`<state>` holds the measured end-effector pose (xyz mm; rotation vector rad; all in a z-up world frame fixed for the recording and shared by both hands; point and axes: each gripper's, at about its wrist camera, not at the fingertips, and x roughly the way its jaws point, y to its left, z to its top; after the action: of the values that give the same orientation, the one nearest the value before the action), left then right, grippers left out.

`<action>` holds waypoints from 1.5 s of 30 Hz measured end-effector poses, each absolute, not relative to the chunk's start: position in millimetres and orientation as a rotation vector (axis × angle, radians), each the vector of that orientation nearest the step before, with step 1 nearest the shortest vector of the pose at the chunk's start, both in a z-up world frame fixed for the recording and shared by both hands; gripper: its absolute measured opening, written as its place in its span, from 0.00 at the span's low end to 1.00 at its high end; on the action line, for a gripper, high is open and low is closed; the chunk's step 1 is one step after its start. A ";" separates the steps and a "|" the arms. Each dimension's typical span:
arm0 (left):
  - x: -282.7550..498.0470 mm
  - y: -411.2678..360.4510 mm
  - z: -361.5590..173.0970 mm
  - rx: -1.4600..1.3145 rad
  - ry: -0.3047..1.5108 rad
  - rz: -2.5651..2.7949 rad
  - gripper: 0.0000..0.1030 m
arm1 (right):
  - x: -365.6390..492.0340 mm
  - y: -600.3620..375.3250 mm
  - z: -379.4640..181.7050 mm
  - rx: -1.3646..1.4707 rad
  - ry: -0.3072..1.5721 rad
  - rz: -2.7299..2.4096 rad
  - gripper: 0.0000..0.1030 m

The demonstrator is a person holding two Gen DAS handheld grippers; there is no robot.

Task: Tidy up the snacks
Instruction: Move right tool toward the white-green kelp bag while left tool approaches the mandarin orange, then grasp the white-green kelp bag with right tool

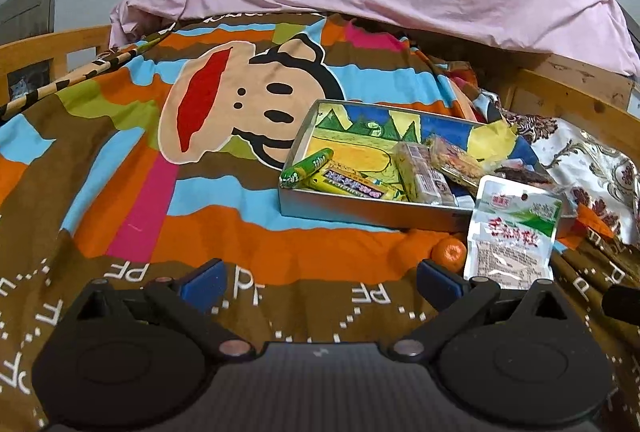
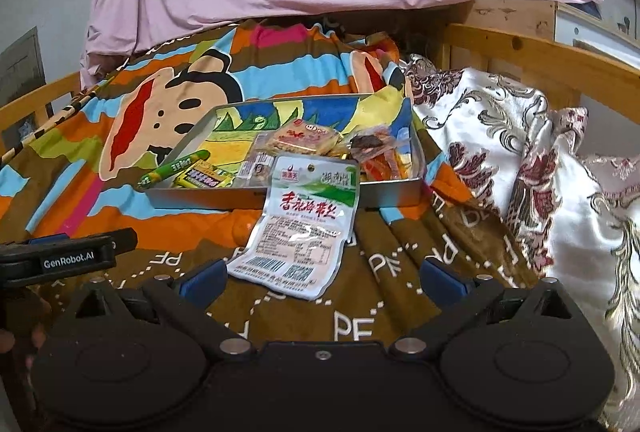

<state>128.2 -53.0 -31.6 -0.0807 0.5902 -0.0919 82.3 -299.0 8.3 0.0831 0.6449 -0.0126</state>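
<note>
Left wrist view: left gripper [image 1: 320, 282] spread wide, empty. Ahead and right, a tangerine [image 1: 449, 254] sits beside the white packet [image 1: 512, 232], which leans against the tin [image 1: 360, 210].

Right wrist view: right gripper [image 2: 322, 278] wide, empty, packet [image 2: 306, 222] straight ahead between its fingers; tangerine hidden.

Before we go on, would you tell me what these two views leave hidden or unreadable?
- Small orange fruit: left wrist view only; the white snack pouch hides it in the right wrist view.
- Snacks at the tin tray's far right: piled, pouch partly covers them.
- Pouch small print: too blurred.
</note>
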 end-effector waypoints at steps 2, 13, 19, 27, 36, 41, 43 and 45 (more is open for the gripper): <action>134.0 -53.8 -32.6 -0.086 0.587 -0.093 0.99 | 87.5 -300.2 7.3 0.075 0.645 -0.018 0.99; 163.4 -63.3 -41.7 -0.063 0.581 -0.107 0.99 | 119.2 -296.5 -6.1 0.042 0.649 0.007 0.99; 177.2 -63.9 -45.1 -0.064 0.580 -0.103 0.99 | 141.4 -291.5 -17.9 0.028 0.657 -0.001 0.99; 194.9 -59.8 -49.8 -0.093 0.598 -0.099 0.99 | 167.5 -279.8 -34.9 0.040 0.690 0.000 0.99; 205.1 -55.9 -57.5 -0.129 0.625 -0.116 0.99 | 200.5 -250.9 -60.7 -0.049 0.779 -0.029 0.99; 208.0 -58.8 -58.6 -0.126 0.629 -0.130 0.99 | 209.0 -245.1 -71.6 -0.093 0.800 -0.053 0.99; 207.7 -60.0 -59.2 -0.119 0.629 -0.138 0.99 | 208.1 -248.4 -70.1 -0.078 0.804 -0.049 0.99; 207.6 -60.8 -60.2 -0.117 0.633 -0.145 0.99 | 206.9 -256.0 -68.2 -0.038 0.815 -0.046 0.97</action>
<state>207.6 -60.8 -60.2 -0.1171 0.6327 -0.1452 206.9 -256.0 -68.2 -0.0377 0.8147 -0.0465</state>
